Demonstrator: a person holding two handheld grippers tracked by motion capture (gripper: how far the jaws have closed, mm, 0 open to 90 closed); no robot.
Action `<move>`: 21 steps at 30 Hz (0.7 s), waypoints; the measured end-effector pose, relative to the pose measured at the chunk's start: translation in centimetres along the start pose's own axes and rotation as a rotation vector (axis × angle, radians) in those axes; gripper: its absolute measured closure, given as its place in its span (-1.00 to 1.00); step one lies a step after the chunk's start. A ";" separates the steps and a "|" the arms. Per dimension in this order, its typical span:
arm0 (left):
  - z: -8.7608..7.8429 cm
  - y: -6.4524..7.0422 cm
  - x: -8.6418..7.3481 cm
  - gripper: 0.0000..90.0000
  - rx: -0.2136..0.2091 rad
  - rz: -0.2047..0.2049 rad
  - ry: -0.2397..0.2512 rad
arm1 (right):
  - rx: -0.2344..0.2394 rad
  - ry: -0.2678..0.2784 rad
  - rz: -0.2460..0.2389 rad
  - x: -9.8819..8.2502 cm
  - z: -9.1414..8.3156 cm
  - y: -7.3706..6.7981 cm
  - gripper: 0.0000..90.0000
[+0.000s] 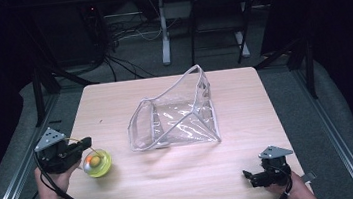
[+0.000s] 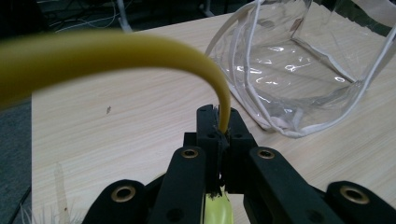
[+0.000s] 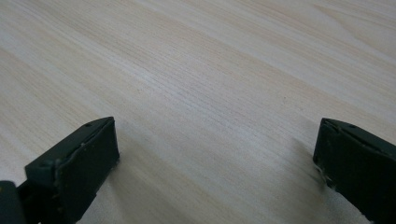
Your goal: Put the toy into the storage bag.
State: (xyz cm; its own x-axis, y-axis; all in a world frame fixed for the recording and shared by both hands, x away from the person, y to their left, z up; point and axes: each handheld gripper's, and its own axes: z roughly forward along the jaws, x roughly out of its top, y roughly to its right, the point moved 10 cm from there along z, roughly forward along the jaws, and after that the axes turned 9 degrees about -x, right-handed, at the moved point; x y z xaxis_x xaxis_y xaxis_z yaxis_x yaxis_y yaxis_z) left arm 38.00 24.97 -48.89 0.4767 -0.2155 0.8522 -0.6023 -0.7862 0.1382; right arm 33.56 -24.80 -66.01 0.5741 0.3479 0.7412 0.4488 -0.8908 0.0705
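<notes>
A small round yellow-green container (image 1: 97, 163) with something orange inside sits at the table's front left. Its thin yellow loop (image 2: 140, 51) arches up and away from the jaws in the left gripper view. My left gripper (image 1: 87, 144) (image 2: 218, 116) is shut on that loop, just above the container. A clear plastic pouch (image 1: 176, 117) (image 2: 303, 70) with white piping stands in the middle of the table, its mouth gaping toward the left. My right gripper (image 1: 246, 176) (image 3: 215, 144) rests near the front right edge, open, with bare wood between its jaws.
The light wooden table (image 1: 114, 101) (image 3: 187, 70) has grey floor on both sides. Black frame posts (image 1: 38, 95) stand at its left and right. Cables and a white stand leg (image 1: 163, 35) lie beyond the far edge.
</notes>
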 end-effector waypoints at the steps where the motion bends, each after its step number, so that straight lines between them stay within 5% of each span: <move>1: 0.0 0.0 0.0 0.96 0.000 0.000 0.000 | -0.001 -0.001 0.002 0.0 0.0 0.0 -1.00; 21: 0.0 1.4 1.9 0.96 -0.050 0.036 -0.018 | -0.001 -0.001 0.002 0.0 0.0 0.0 -1.00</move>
State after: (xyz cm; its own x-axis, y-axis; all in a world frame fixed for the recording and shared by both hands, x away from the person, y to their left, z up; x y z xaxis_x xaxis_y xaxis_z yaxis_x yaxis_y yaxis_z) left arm 38.08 23.50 -47.11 0.4653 -0.2534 0.8481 -0.6501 -0.7481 0.1332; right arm 33.55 -24.80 -66.00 0.5755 0.3468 0.7406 0.4472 -0.8917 0.0700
